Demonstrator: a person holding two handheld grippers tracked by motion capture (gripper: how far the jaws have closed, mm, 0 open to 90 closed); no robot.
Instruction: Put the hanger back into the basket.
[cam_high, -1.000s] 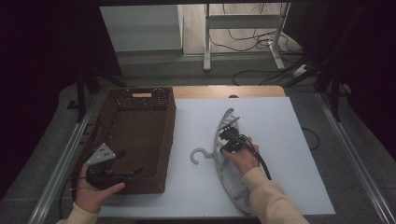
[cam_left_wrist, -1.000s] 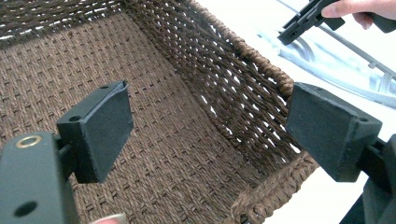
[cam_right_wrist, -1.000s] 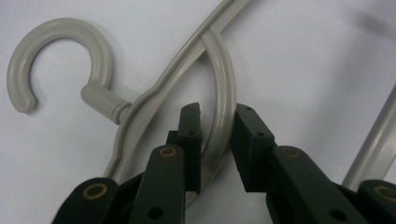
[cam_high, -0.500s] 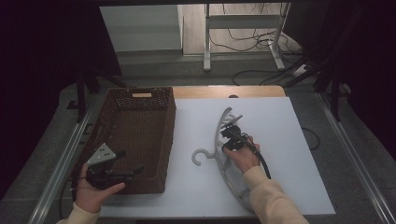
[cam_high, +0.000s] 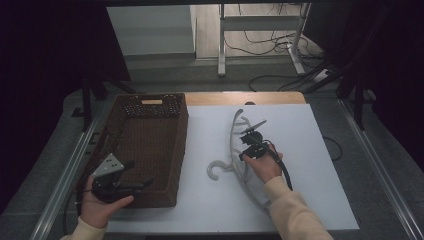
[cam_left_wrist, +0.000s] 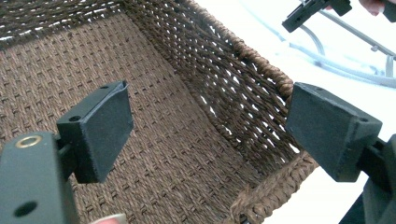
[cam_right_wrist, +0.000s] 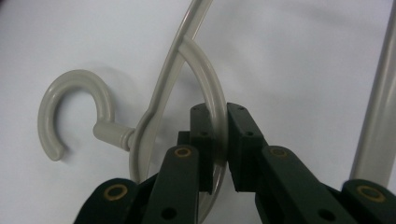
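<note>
Right tool (cam_right_wrist: 218, 140) clamping curved grey plastic hanger (cam_right_wrist: 205, 74), smooth bar

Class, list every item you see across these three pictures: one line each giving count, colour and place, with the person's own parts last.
Hanger: one, pale grey plastic, flat on the white mat, hook toward the basket.
Basket: one, dark brown wicker, on the mat's left side.
Mat: one, white, covering the table.
Metal stand: one, grey, on the floor beyond the table, cables beside it.
Right gripper: one, black, shut on the hanger's inner bar.
Left gripper: one, black, open at the basket's near corner.
Hands: two, one on each gripper.
</note>
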